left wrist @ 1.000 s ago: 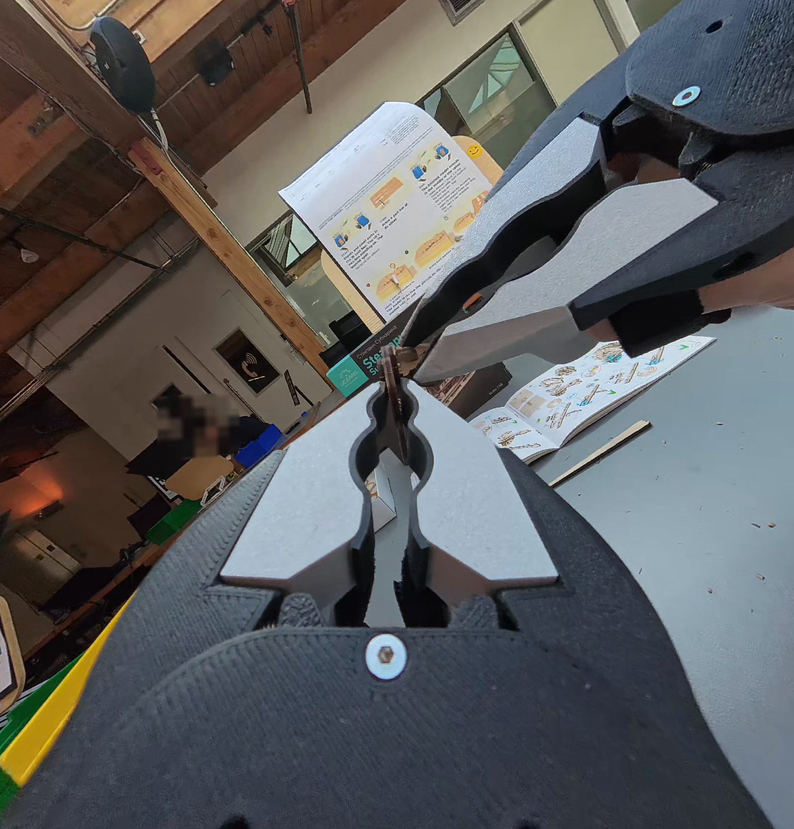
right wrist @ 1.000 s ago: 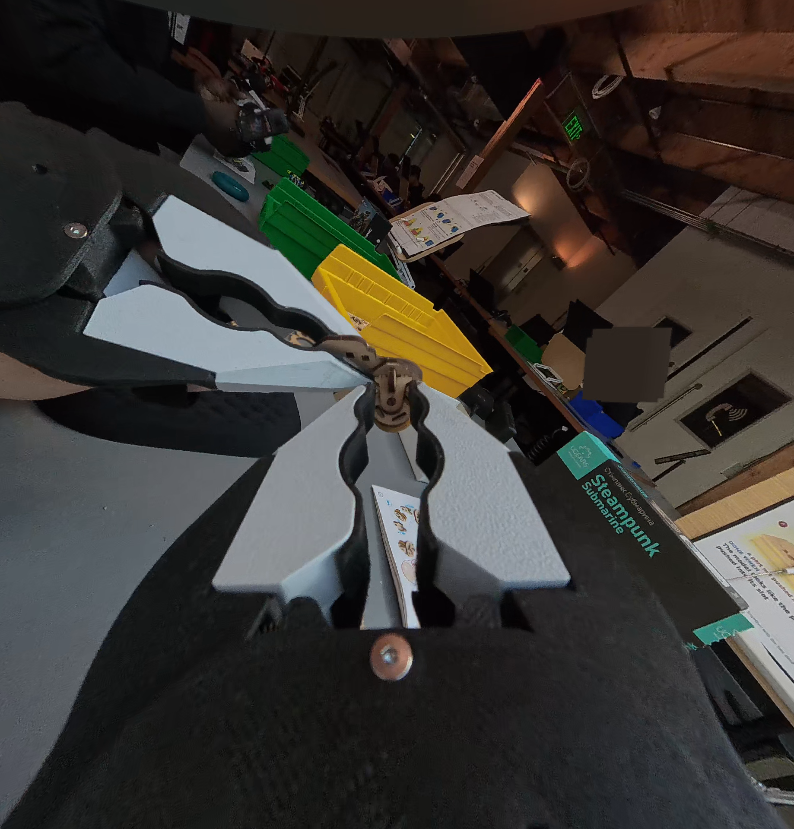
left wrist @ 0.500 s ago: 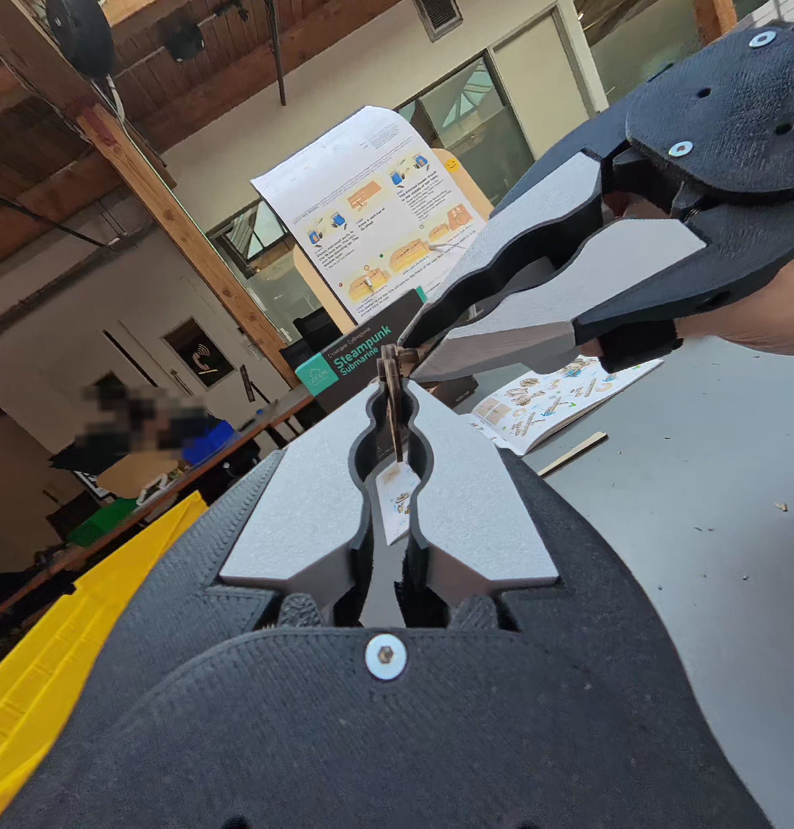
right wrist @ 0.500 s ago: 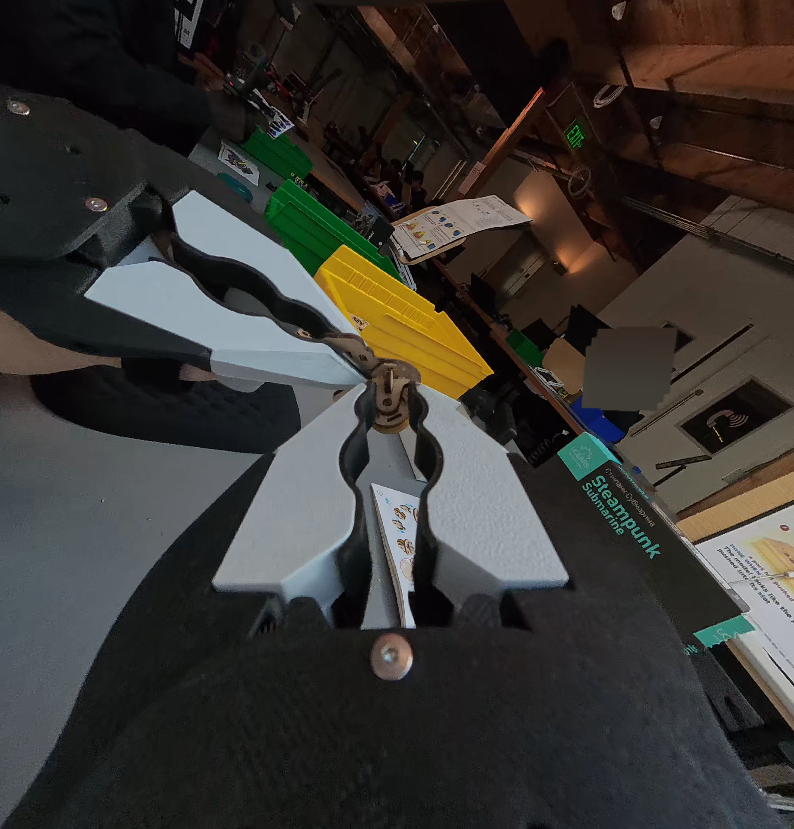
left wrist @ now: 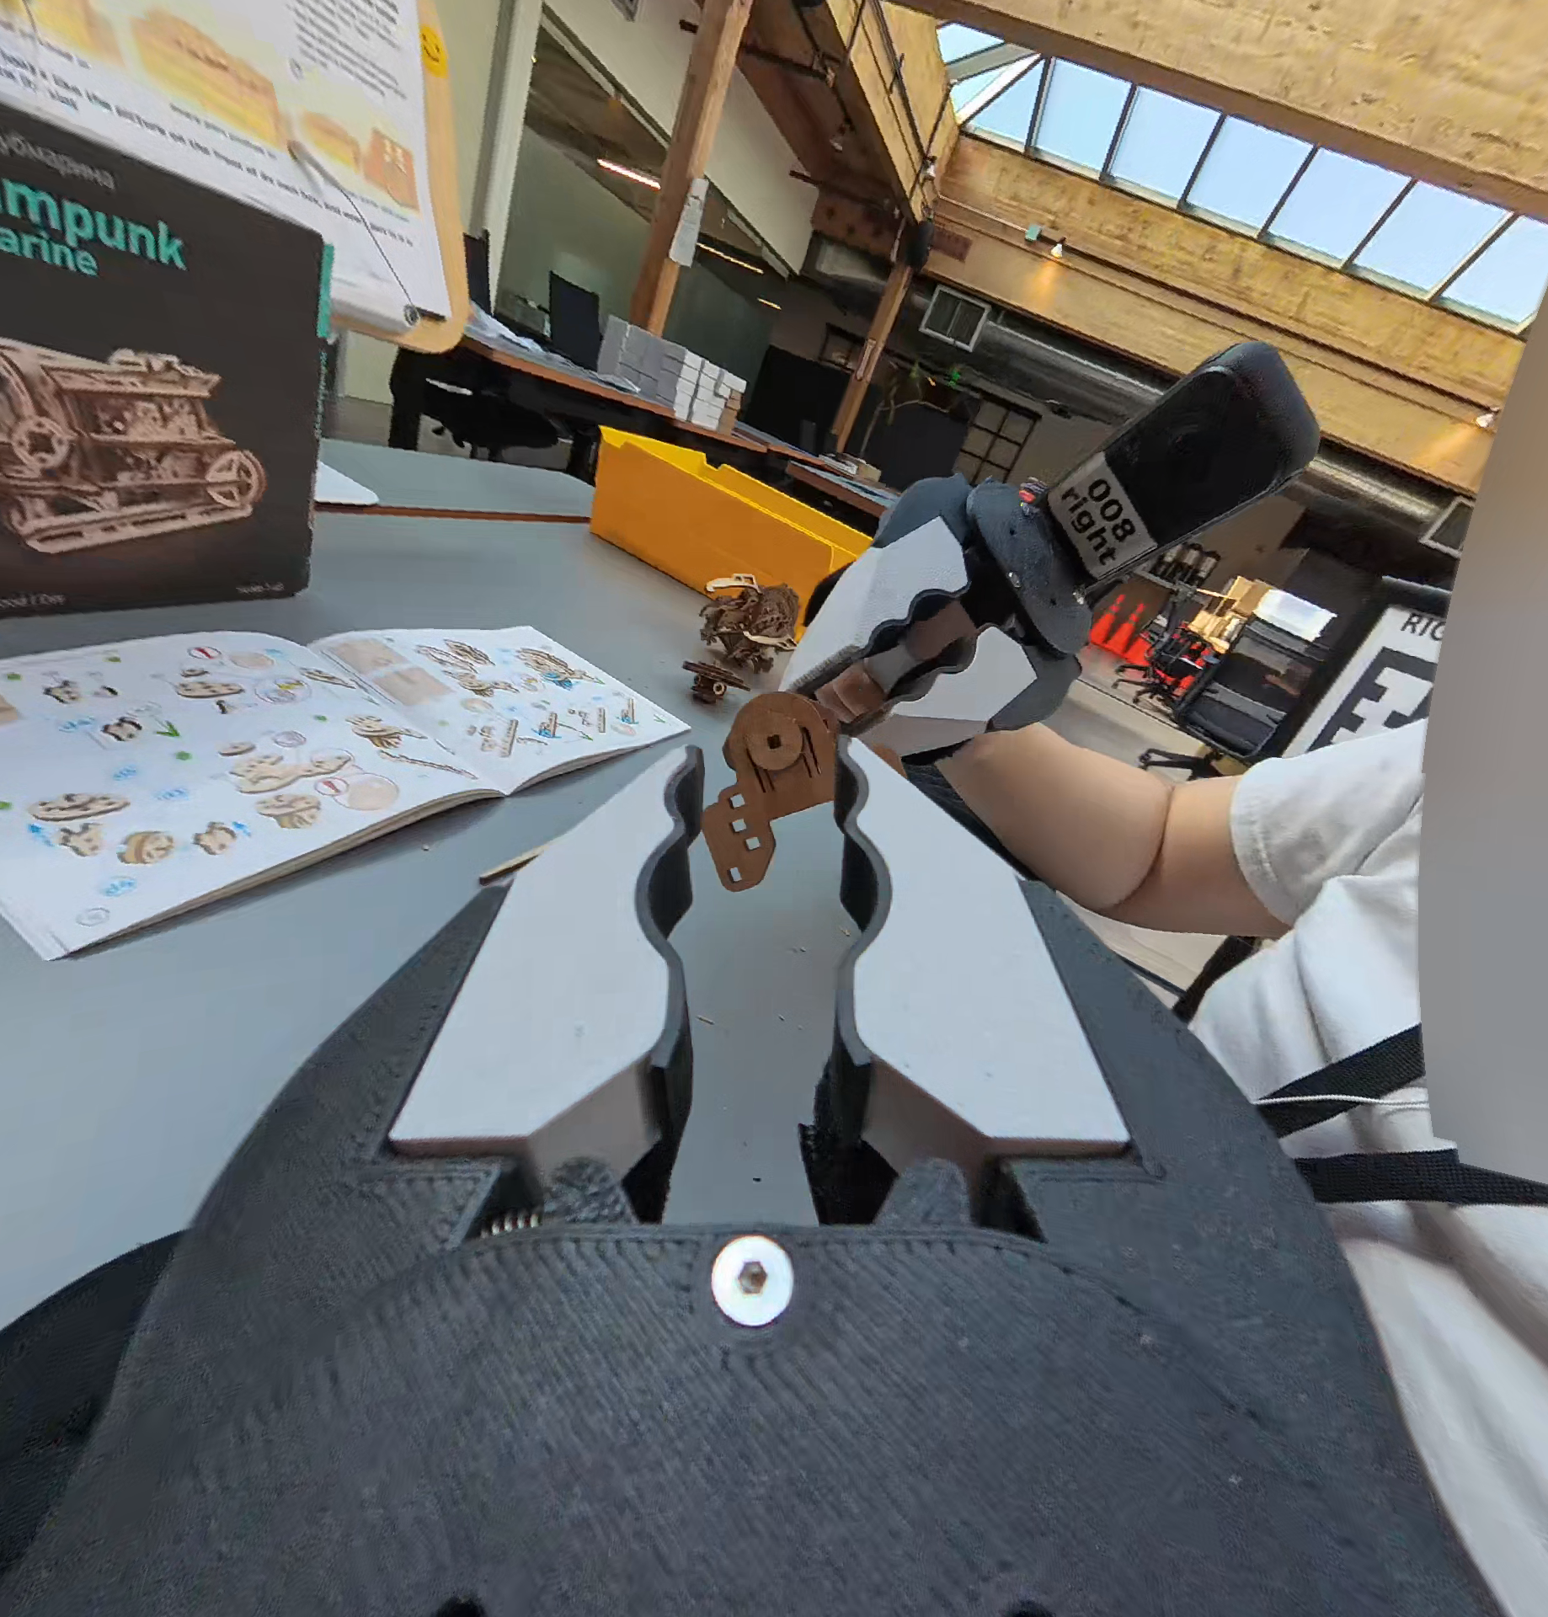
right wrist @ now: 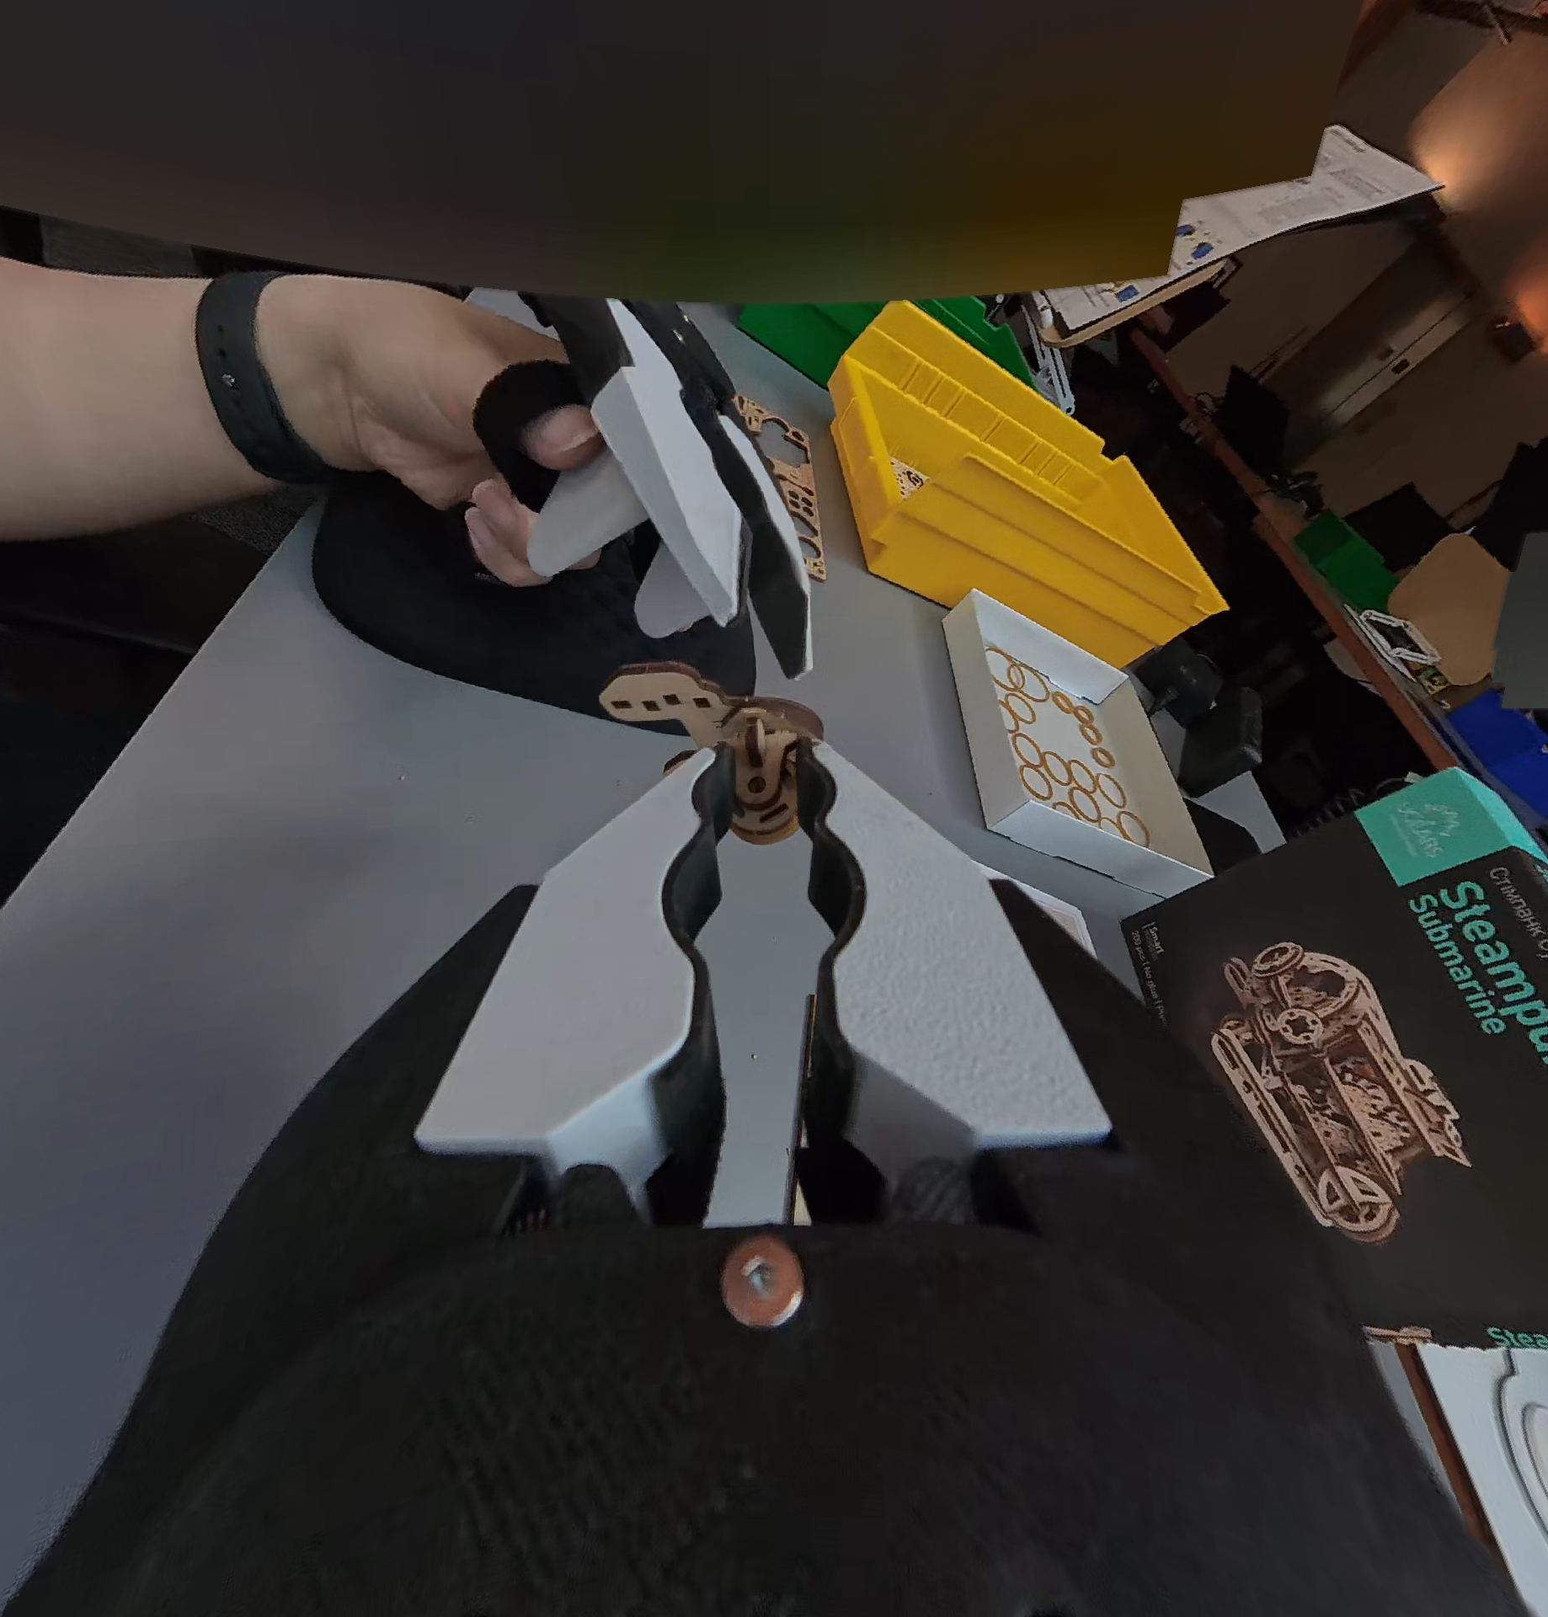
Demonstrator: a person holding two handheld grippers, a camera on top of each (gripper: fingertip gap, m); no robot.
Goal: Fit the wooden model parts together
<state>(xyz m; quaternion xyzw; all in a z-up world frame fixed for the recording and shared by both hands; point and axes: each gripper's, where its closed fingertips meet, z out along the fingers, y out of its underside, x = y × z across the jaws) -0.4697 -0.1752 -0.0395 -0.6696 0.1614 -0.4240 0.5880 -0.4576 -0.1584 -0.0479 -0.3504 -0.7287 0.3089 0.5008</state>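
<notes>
My right gripper [right wrist: 757, 761] is shut on a small wooden assembly [right wrist: 757, 787], a disc-and-slotted piece with a flat arm with square holes [right wrist: 657, 696] sticking out to the left. In the left wrist view the same assembly [left wrist: 770, 787] hangs from the right gripper [left wrist: 819, 691], just between the tips of my left gripper [left wrist: 762, 766]. The left jaws stand wide apart and touch nothing. The left gripper [right wrist: 727, 643] also shows in the right wrist view, above and behind the assembly, held in a hand.
On the grey table [left wrist: 228, 1006] lie an open instruction booklet [left wrist: 272, 752], the black kit box [left wrist: 132, 420], a part-built wooden model [left wrist: 749, 612] and a yellow bin [left wrist: 709, 525]. A white tray of rings [right wrist: 1059, 752] and a punched wooden sheet [right wrist: 792, 472] lie beyond. Only a small space, under 4 cm, lies between the two pairs of fingers.
My left gripper has opened and let go of its wooden part, which now stays joined to the piece in the right gripper. Both grippers have swung round and tipped down towards the table.
</notes>
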